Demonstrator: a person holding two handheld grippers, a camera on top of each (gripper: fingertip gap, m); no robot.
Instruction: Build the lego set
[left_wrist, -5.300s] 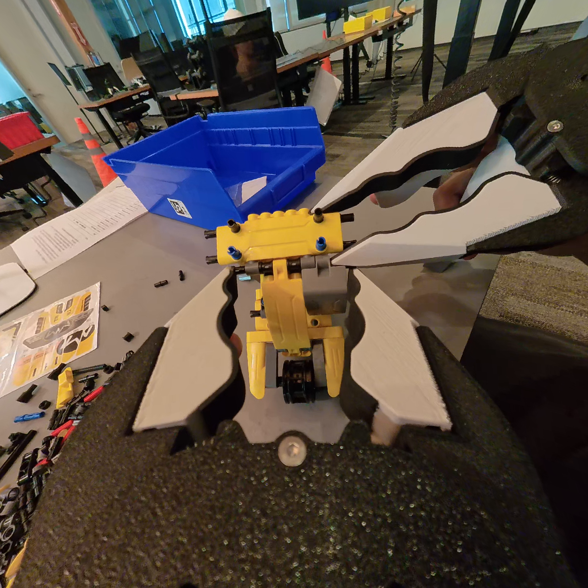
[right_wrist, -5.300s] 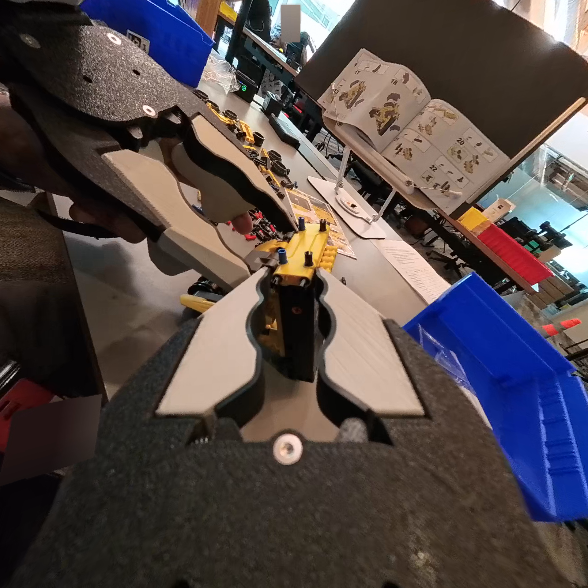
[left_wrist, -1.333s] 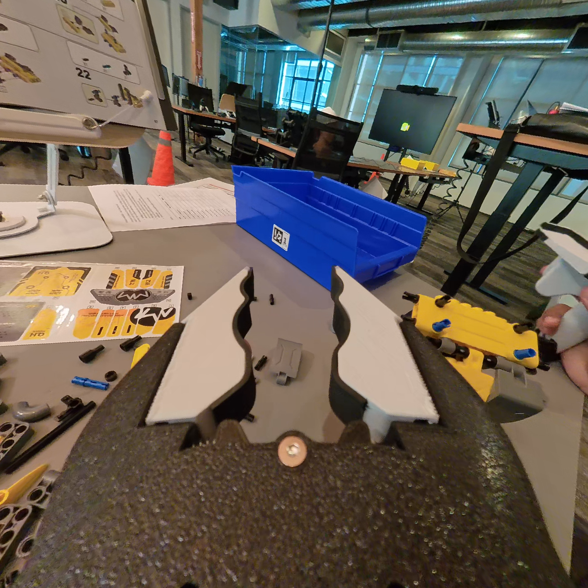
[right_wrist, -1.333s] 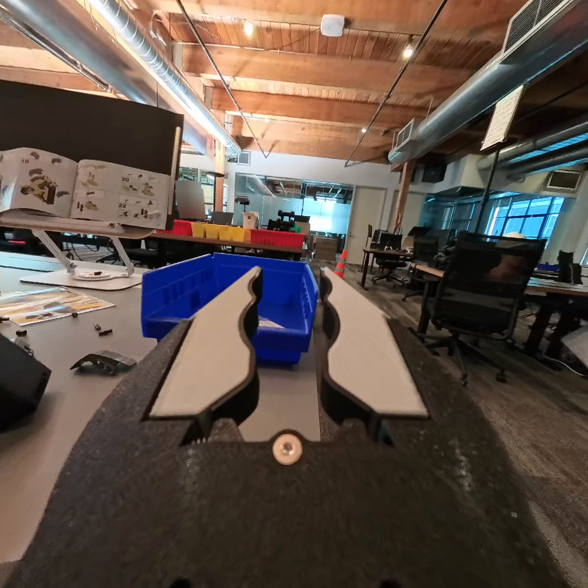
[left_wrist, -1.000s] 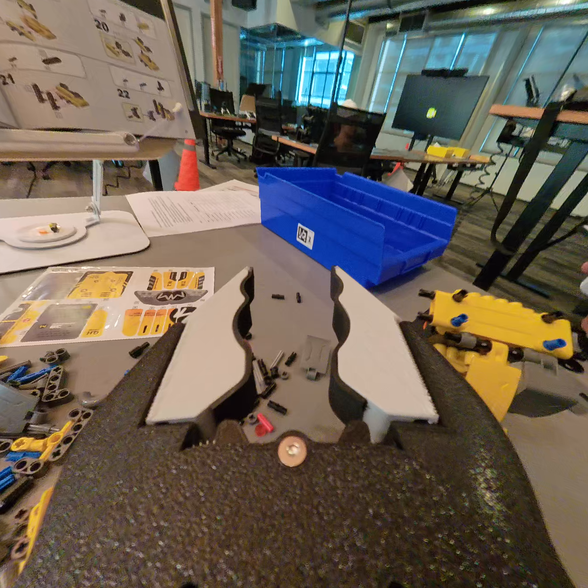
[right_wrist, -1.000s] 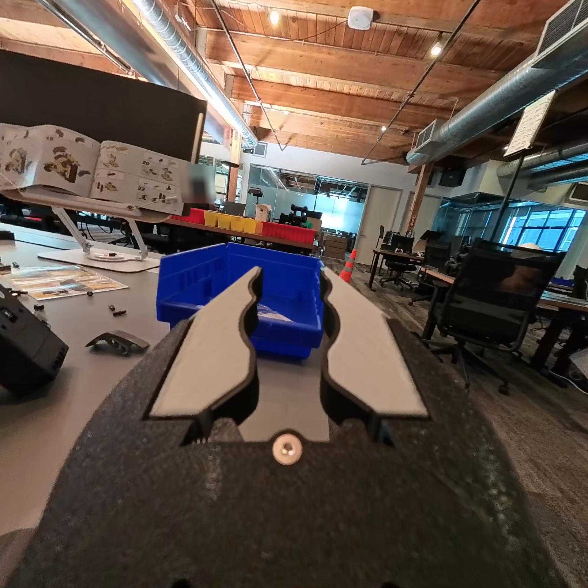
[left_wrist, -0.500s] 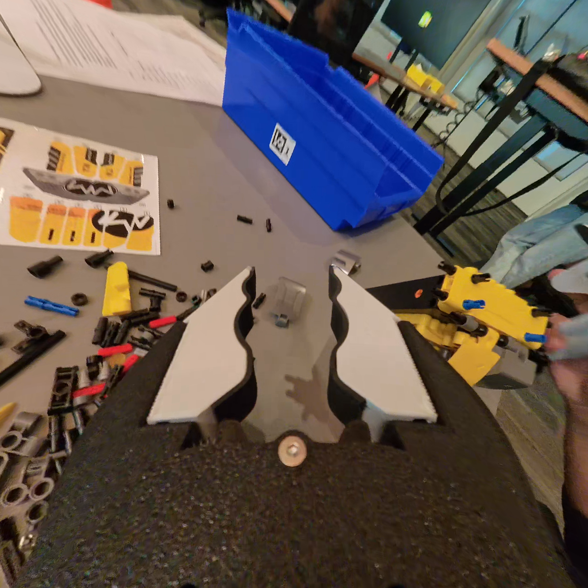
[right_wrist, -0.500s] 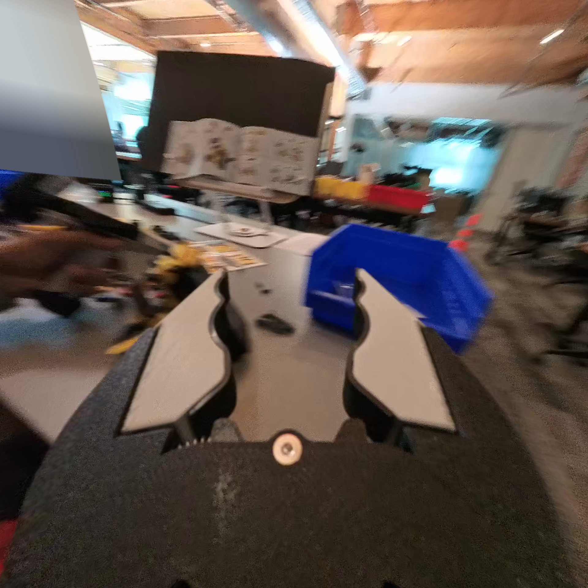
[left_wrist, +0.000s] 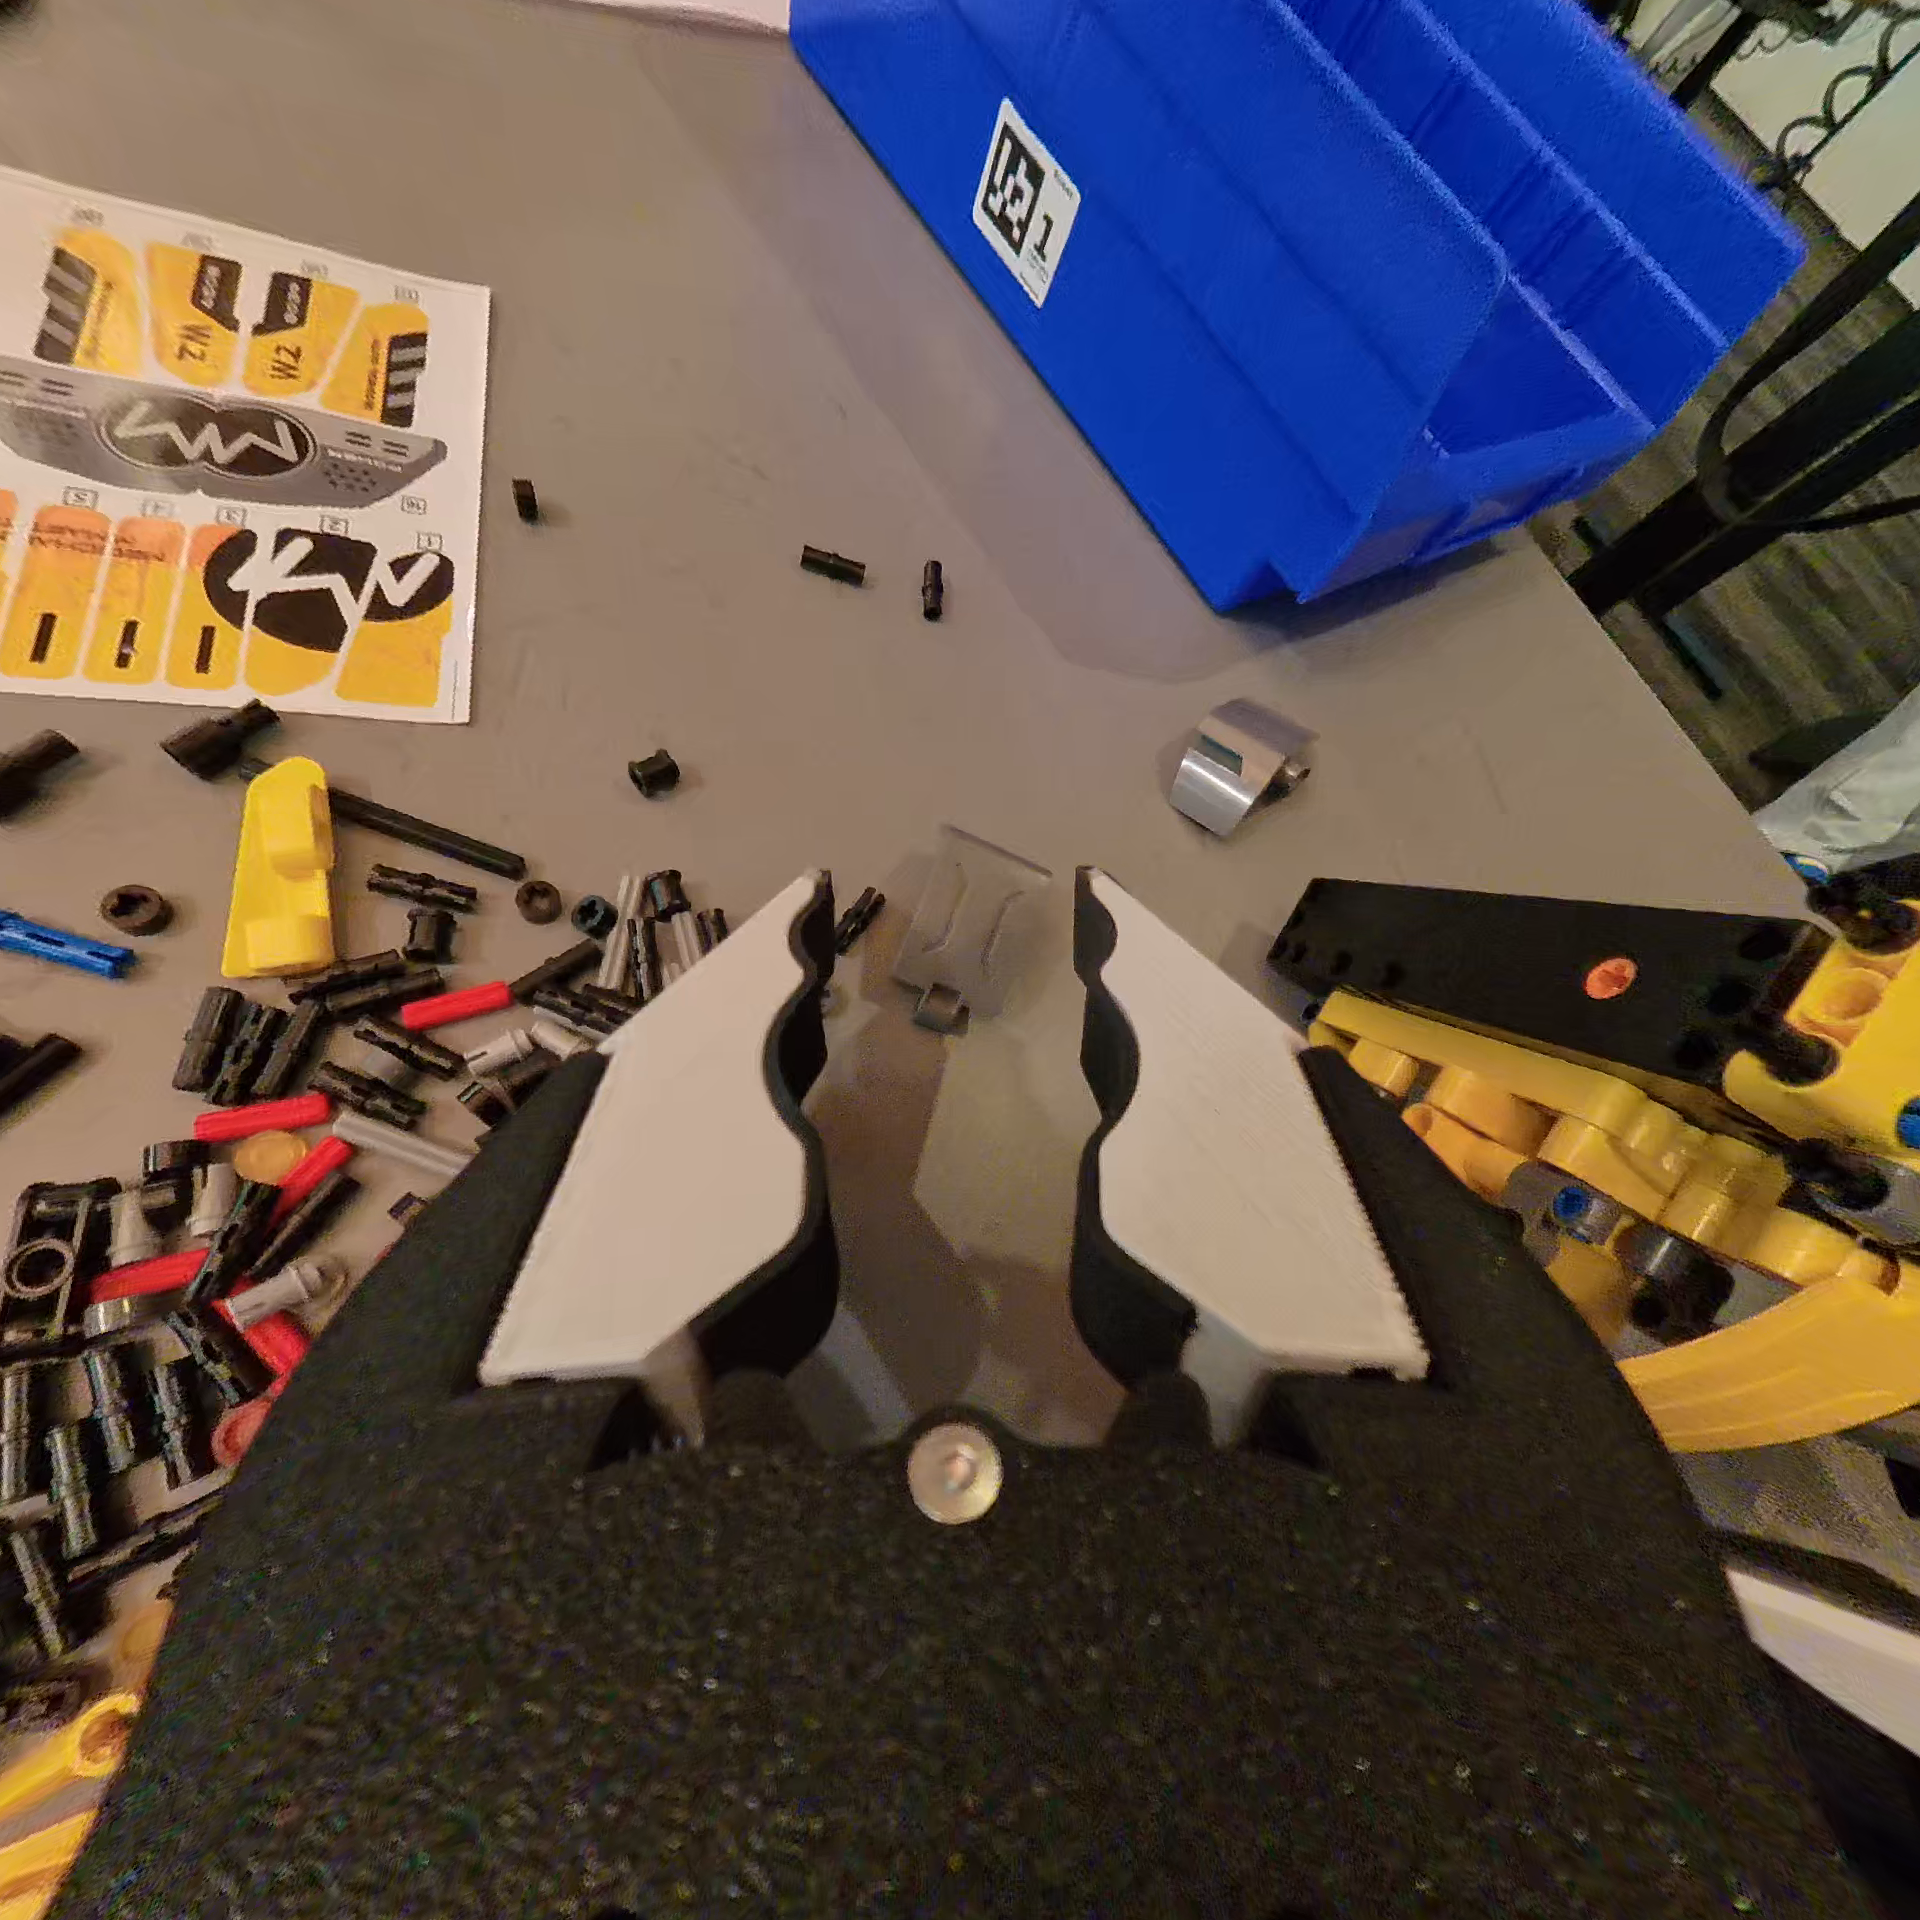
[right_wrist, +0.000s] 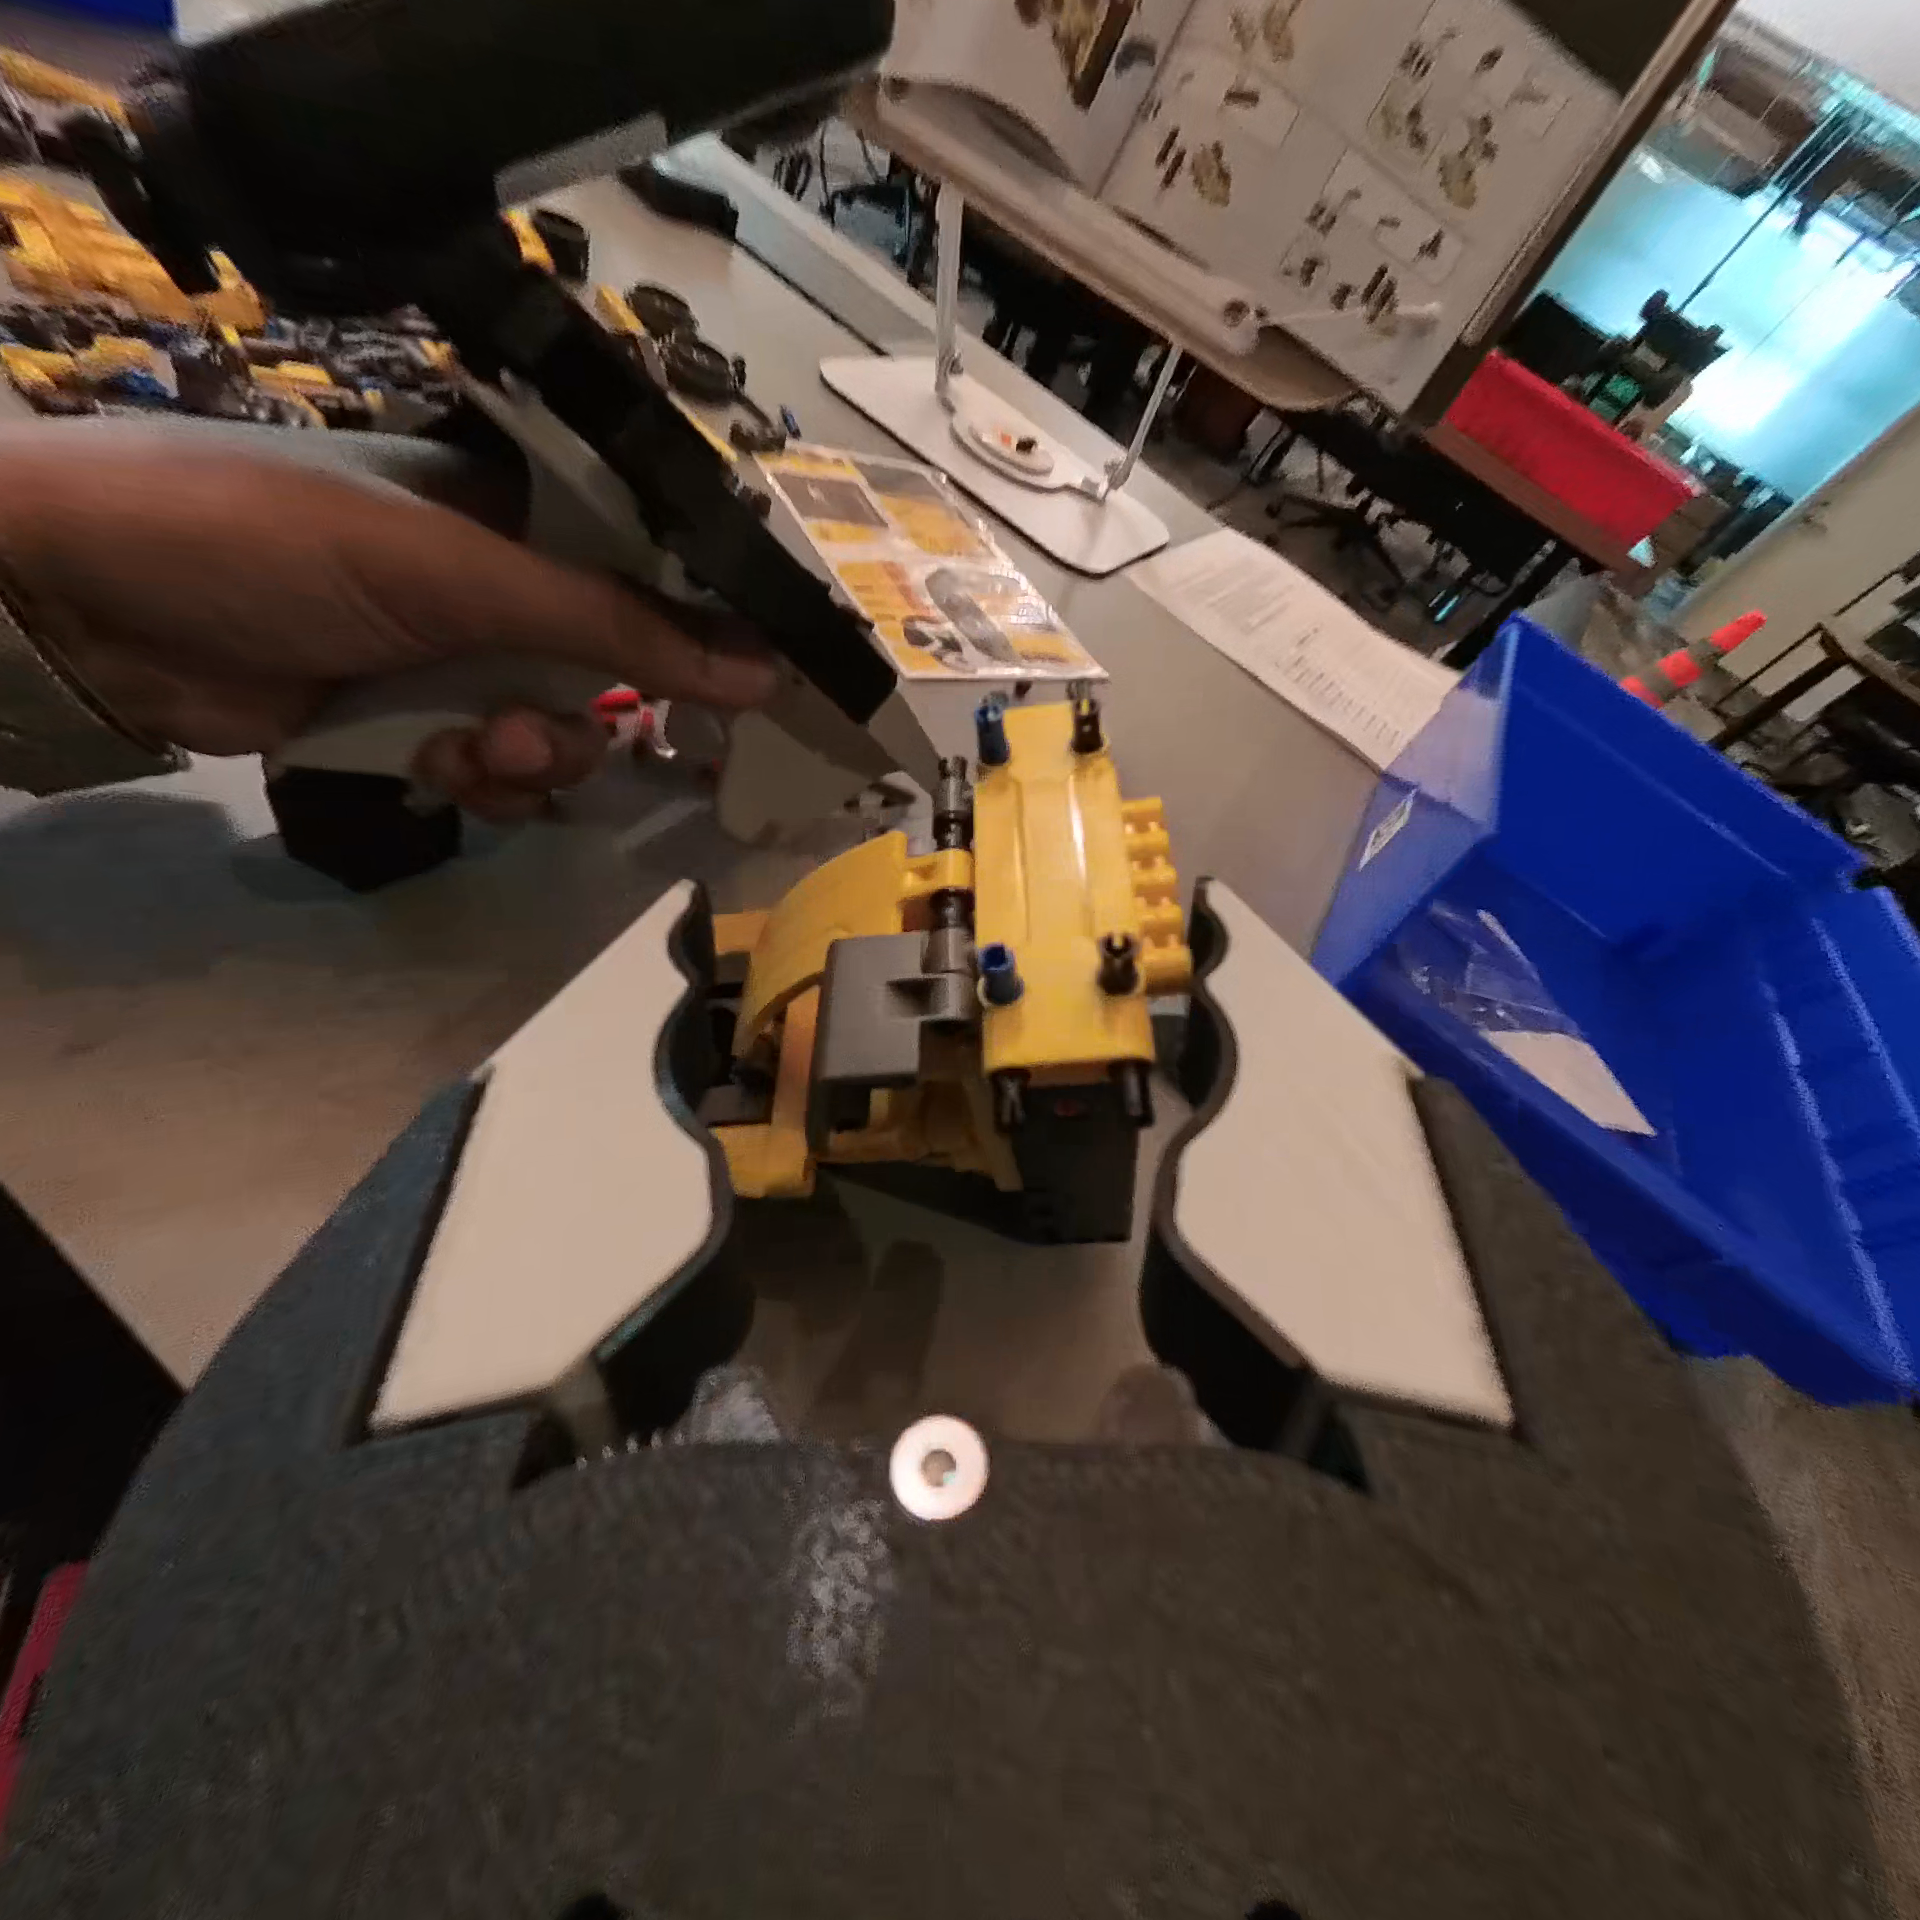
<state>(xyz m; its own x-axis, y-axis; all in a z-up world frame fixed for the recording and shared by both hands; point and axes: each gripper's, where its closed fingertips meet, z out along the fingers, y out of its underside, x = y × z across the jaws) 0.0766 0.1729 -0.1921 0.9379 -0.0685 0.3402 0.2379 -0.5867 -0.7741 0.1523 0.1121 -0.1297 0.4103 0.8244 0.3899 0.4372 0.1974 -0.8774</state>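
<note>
My left gripper is open, low over the grey table. A flat grey curved panel piece lies on the table just between its fingertips. A second shiny grey curved piece lies farther right. The yellow and black brick model lies at the right of this view. My right gripper is open wide, with the model between its fingers, apart from both. The left gripper, held by a hand, shows just beyond the model.
A blue bin stands at the far right, also in the right wrist view. A sticker sheet and a heap of small pins with a yellow piece lie left. An open instruction booklet stands on a holder behind.
The left gripper has tipped down and moved closer to the grey panel piece. The right gripper has swung left and down over the model, and its jaws have opened wider.
</note>
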